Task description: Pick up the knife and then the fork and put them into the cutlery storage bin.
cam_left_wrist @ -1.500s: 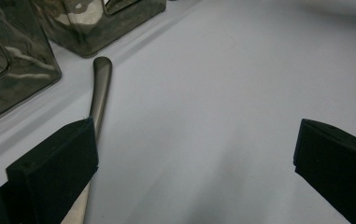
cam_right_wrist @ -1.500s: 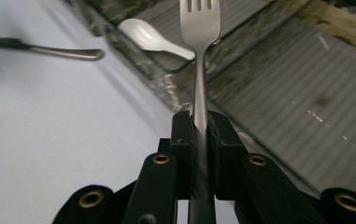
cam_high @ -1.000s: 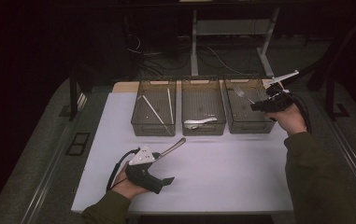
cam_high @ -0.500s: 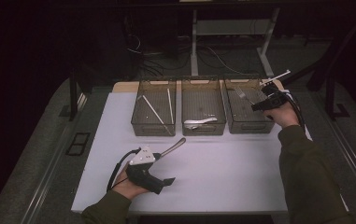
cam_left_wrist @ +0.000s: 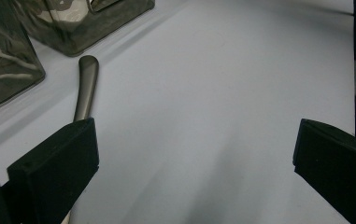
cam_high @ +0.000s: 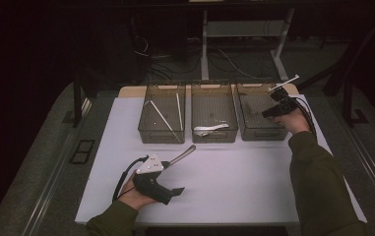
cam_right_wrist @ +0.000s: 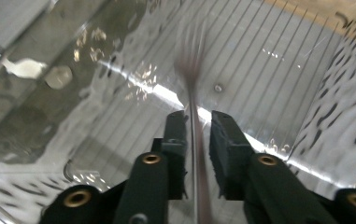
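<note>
In the high view, your right hand-held gripper (cam_high: 272,109) hung over the rightmost of three clear bins (cam_high: 260,119) at the far edge of the white surface (cam_high: 234,182). Your left hand-held gripper (cam_high: 168,169) rested near the front edge, with a metal utensil handle (cam_high: 183,154) lying just ahead of it. The left bin (cam_high: 161,120) held two pale sticks, the middle bin (cam_high: 213,120) a white utensil.

In the left gripper view, your jaws stood wide apart and released. The grey handle (cam_left_wrist: 86,87) lay on the surface beside the left jaw, not between the pads; part of it ran under that jaw.

In the right gripper view, a fork (cam_right_wrist: 192,100) sat between your jaws, tines pointing away over the bin floor and blurred. Your jaws had just been opening, with a thin gap on either side of the shaft, so I judged the hand-held gripper released, not clenched.

The step in hand seemed to be dropping the fork into the right bin. The next move called for lifting the right hand clear, then closing the left jaws around the handle on the surface.

No brand, label or writing could be read.
</note>
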### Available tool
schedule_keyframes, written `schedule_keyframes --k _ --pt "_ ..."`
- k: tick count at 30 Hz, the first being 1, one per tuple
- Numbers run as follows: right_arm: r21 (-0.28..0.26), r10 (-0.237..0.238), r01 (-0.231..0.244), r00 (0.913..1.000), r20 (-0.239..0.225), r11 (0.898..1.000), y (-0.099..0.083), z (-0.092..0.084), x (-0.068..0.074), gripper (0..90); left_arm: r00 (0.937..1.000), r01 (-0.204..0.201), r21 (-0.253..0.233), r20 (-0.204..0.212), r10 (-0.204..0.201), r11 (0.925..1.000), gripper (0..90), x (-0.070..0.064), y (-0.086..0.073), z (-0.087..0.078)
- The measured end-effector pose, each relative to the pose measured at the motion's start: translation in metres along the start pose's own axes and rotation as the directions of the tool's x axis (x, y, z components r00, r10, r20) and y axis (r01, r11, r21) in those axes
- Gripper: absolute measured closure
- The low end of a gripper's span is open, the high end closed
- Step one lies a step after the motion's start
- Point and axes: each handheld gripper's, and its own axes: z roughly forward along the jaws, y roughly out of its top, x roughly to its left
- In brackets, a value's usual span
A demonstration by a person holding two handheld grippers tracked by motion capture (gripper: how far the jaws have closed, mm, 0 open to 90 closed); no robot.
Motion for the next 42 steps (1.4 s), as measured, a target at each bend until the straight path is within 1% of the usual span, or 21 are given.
schedule_keyframes --k 2,4,6,9,12,15,18,19,22,23,24,25,27,31,33,34,35,36,38,39,42 --pt "-0.017 0.007 -0.007 1.0 0.004 1.0 0.001 -0.003 0.0 70.6 1.0 0.001 -0.001 -0.001 -0.001 1.0 0.0 0.0 0.0 0.0" --pt "-0.034 0.014 -0.015 0.9999 -0.01 0.999 0.0 -0.006 -0.001 68.0 1.0 -0.001 -0.001 -0.002 0.001 1.0 0.0 0.0 0.0 0.0" --pt "-0.054 0.022 -0.023 0.9996 -0.016 0.998 -0.001 -0.01 -0.001 62.7 1.0 0.0 -0.004 -0.005 0.0 1.0 0.0 0.0 0.0 -0.001" --pt "-0.105 0.026 -0.03 0.9988 -0.041 0.994 -0.004 -0.02 -0.001 55.3 0.9999 -0.001 -0.005 -0.014 0.001 1.0 0.0 0.002 0.001 -0.002" --pt "-0.144 0.021 -0.033 0.9967 -0.079 0.989 -0.011 -0.033 0.004 49.3 0.9995 0.002 -0.006 -0.032 -0.002 1.0 0.4 0.005 0.002 -0.003" --pt "-0.18 -0.012 -0.007 0.9945 -0.104 0.984 -0.021 -0.046 0.012 44.8 0.9984 -0.004 0.007 -0.056 0.004 1.0 4.1 0.011 0.005 -0.005" --pt "-0.223 -0.05 0.016 0.9878 -0.148 0.975 -0.032 -0.058 0.022 41.3 0.9958 -0.001 0.014 -0.092 0.002 0.9999 9.6 0.018 0.008 -0.006" --pt "-0.23 -0.065 0.028 0.9853 -0.158 0.973 -0.035 -0.061 0.027 40.5 0.9948 0.007 0.012 -0.102 -0.006 0.9999 12.2 0.02 0.009 -0.006" --pt "-0.26 -0.108 0.062 0.9802 -0.166 0.964 -0.048 -0.068 0.04 38.5 0.9927 0.01 0.033 -0.121 -0.006 0.9994 19.7 0.028 0.012 -0.004" --pt "-0.268 -0.123 0.074 0.9775 -0.172 0.961 -0.053 -0.07 0.044 38.1 0.9924 0.017 0.042 -0.122 -0.012 0.999 23.8 0.03 0.012 -0.003" --pt "-0.281 -0.138 0.084 0.9739 -0.18 0.956 -0.058 -0.071 0.048 37.6 0.9922 0.015 0.053 -0.125 -0.008 0.9985 27.8 0.033 0.012 -0.002" --pt "-0.287 -0.148 0.089 0.9705 -0.19 0.954 -0.063 -0.071 0.052 37.2 0.9922 0.024 0.055 -0.124 -0.017 0.9982 31.2 0.035 0.012 0.001" --pt "-0.296 -0.174 0.106 0.9612 -0.214 0.949 -0.072 -0.071 0.062 36.3 0.991 0.002 0.089 -0.133 0.01 0.9961 38.2 0.041 0.012 0.003" --pt "-0.299 -0.221 0.14 0.9407 -0.257 0.944 -0.09 -0.068 0.08 34.7 0.9897 0.019 0.105 -0.143 -0.004 0.9943 49.4 0.05 0.012 0.007" --pt "-0.294 -0.232 0.146 0.931 -0.282 0.945 -0.1 -0.066 0.088 34.0 0.9892 0.039 0.099 -0.145 -0.025 0.9944 54.5 0.054 0.012 0.011" --pt "-0.292 -0.239 0.152 0.9262 -0.292 0.944 -0.105 -0.066 0.092 33.8 0.989 0.031 0.109 -0.148 -0.014 0.9935 55.5 0.057 0.012 0.011" --pt "-0.288 -0.247 0.16 0.9221 -0.298 0.944 -0.11 -0.065 0.096 33.5 0.9886 0.042 0.099 -0.148 -0.027 0.9942 57.5 0.058 0.012 0.013" --pt "-0.286 -0.26 0.174 0.9183 -0.298 0.942 -0.114 -0.064 0.099 33.1 0.9896 0.036 0.112 -0.142 -0.02 0.993 59.3 0.06 0.012 0.013" --pt "-0.286 -0.277 0.19 0.9104 -0.307 0.939 -0.125 -0.063 0.105 33.0 0.9906 0.045 0.112 -0.133 -0.03 0.9927 61.5 0.062 0.011 0.018" --pt "-0.284 -0.279 0.19 0.908 -0.313 0.94 -0.13 -0.062 0.107 32.9 0.9914 0.05 0.116 -0.126 -0.035 0.992 62.3 0.063 0.011 0.02" --pt "-0.274 -0.287 0.2 0.9009 -0.326 0.941 -0.146 -0.06 0.113 32.1 0.9931 0.047 0.157 -0.114 -0.029 0.9865 64.6 0.064 0.008 0.026"
